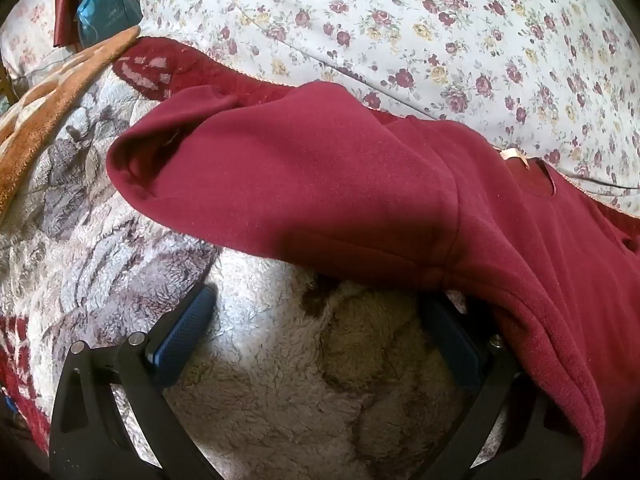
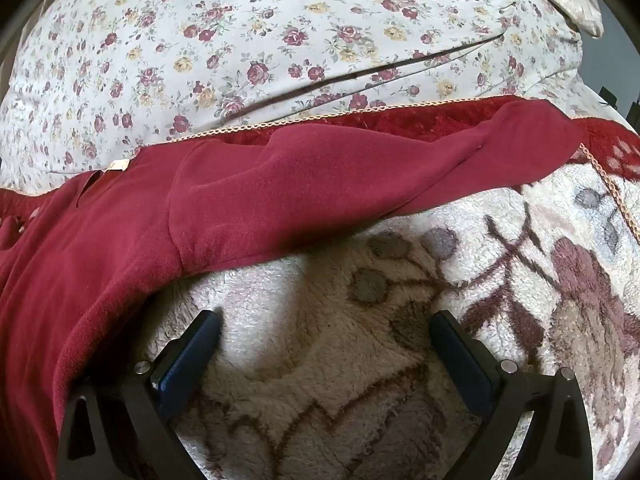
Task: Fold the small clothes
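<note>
A dark red long-sleeved top [image 1: 360, 184] lies spread on a fluffy patterned blanket [image 1: 280, 380]. In the left wrist view its sleeve runs to the upper left, with the cuff open. My left gripper [image 1: 320, 300] is open, just below the armpit seam; its right finger sits under the garment's edge. In the right wrist view the top [image 2: 120, 240] fills the left, and its other sleeve [image 2: 380, 184] stretches to the right. My right gripper [image 2: 326, 318] is open and empty over the blanket [image 2: 328, 380], below that sleeve, with the garment's side edge beside its left finger.
A white quilt with roses [image 1: 420, 28] lies beyond the top; it also shows in the right wrist view [image 2: 260, 40]. A red plush blanket border [image 2: 420, 120] runs behind the sleeve. An orange blanket [image 1: 52, 92] and a blue bag [image 1: 104, 12] sit at far left.
</note>
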